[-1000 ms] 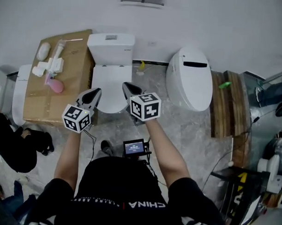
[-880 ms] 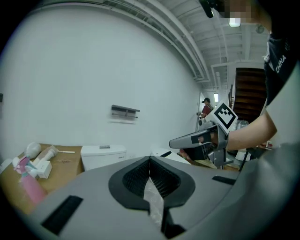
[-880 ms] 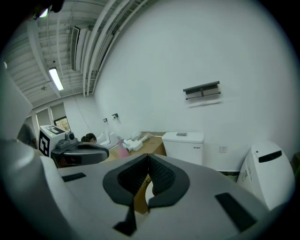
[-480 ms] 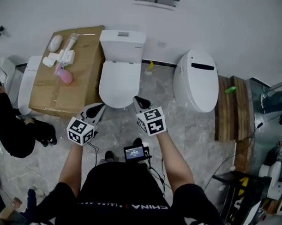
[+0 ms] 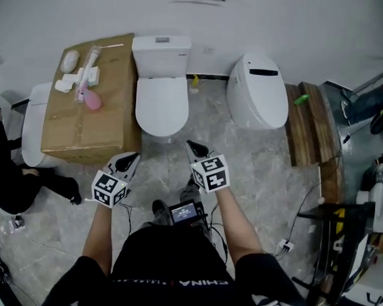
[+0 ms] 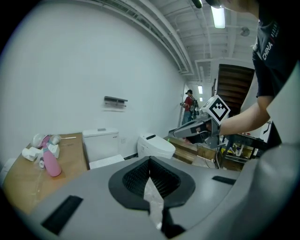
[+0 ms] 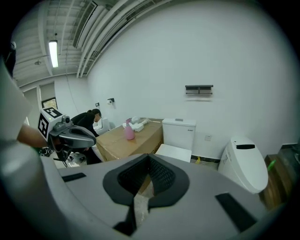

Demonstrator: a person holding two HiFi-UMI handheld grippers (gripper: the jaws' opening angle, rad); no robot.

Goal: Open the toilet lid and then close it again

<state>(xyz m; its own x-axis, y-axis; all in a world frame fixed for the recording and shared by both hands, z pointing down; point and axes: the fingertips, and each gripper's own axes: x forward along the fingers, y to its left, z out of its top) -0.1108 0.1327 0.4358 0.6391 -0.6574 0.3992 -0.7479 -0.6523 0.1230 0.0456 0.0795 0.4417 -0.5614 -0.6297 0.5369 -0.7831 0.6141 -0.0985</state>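
Observation:
The white toilet (image 5: 159, 103) stands against the back wall with its lid (image 5: 160, 107) down flat; it also shows in the left gripper view (image 6: 100, 144) and the right gripper view (image 7: 179, 135). My left gripper (image 5: 131, 158) is shut and empty, held over the floor short of the bowl's front, to its left. My right gripper (image 5: 192, 145) is shut and empty too, just off the bowl's front right. Neither touches the toilet. In each gripper view the jaws (image 6: 150, 160) (image 7: 149, 157) meet with nothing between them.
A cardboard box (image 5: 92, 117) with a pink bottle (image 5: 93, 100) and white parts stands left of the toilet. A second white toilet (image 5: 257, 90) sits to the right, wooden planks (image 5: 308, 122) beyond it. A person in black crouches at far left (image 5: 15, 181). Cables lie on the floor.
Both grippers have drawn back from over the toilet's front rim toward the person and now hang over the floor. The lid stays down. Both stay shut.

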